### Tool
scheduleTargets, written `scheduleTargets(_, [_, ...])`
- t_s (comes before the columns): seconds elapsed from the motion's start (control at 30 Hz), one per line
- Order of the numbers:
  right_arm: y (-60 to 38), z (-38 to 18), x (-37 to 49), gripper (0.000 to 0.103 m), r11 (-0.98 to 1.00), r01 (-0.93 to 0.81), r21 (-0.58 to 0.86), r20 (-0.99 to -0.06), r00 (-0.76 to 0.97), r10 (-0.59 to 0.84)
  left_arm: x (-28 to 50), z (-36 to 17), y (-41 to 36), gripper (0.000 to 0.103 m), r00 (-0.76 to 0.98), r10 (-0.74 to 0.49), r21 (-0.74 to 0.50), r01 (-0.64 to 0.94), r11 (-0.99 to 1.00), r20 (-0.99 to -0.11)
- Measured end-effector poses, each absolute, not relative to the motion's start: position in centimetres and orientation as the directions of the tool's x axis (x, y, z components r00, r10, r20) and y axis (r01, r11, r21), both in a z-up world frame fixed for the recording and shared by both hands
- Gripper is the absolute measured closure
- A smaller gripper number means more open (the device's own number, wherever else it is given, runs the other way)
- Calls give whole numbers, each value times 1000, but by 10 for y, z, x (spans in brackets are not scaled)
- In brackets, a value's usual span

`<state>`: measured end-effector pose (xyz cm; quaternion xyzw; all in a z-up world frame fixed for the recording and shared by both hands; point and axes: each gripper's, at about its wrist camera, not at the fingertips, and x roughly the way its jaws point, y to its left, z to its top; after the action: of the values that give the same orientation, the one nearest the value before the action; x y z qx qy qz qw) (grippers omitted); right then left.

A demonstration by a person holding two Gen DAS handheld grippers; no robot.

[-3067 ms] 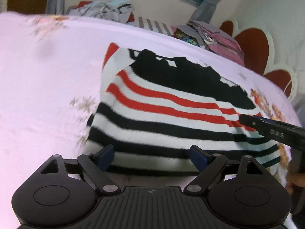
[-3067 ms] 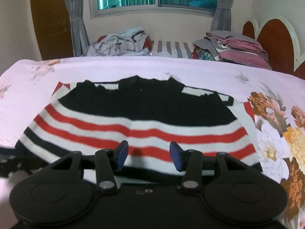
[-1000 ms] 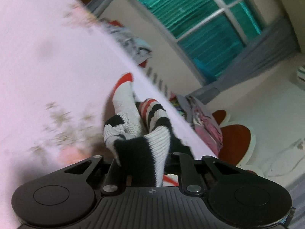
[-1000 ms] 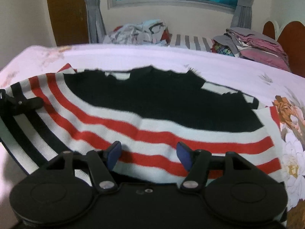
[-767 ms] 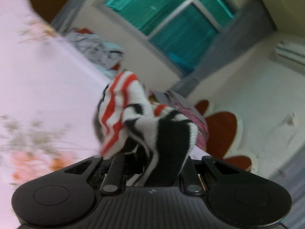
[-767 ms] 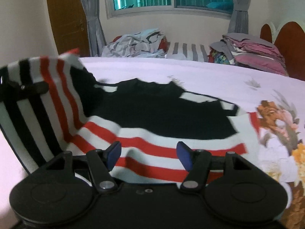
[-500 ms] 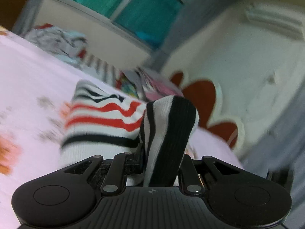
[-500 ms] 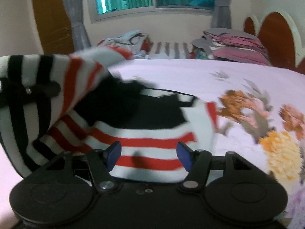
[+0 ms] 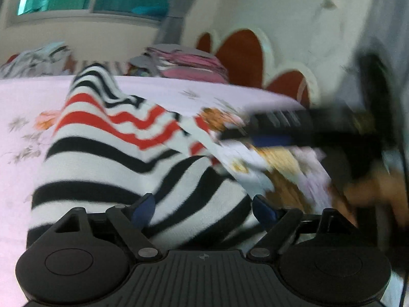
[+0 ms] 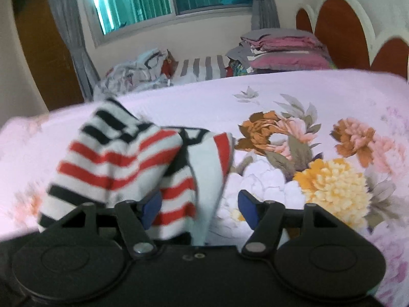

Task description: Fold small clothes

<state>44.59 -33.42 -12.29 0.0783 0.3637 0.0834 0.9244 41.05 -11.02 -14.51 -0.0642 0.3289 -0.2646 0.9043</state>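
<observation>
- Jaws of the left tool (image 9: 203, 208) are opening, wide apart, with the striped sweater (image 9: 107, 158) bunched between the blue pads, not pinched.
- Right tool (image 10: 199, 209) is opening too; the sweater's knit edge lies against its left pad, not clamped.
- Sweater, ribbed knit in black, white and red, lies folded over on the bed (image 10: 294, 97), left of the printed flowers.
- Left view alone shows the right tool, blurred, at far right.
- Right view alone shows the folded bedding (image 10: 283, 51) beyond.
</observation>
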Motion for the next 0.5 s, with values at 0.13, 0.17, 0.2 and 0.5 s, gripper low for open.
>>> scheduleTargets(0.13, [-327,-122,454,34,942,-133,309,-656,687,312,390,-131,-87,20,641,-540,-327,431,841,-545])
scheduleTargets(0.17, [-325,-125,458,34,931,-139,337,-661,669,339,386,-127,-78,20,651,-537,-337,418,844,-536])
scheduleTargets(0.2, [-322,-128,461,34,921,-141,362,-668,650,362,383,-121,-67,20,666,-527,-341,402,850,-527])
scheduleTargets(0.5, [-302,-170,481,44,856,-91,509,-699,536,473,393,-115,12,20,783,-356,-323,209,923,-510])
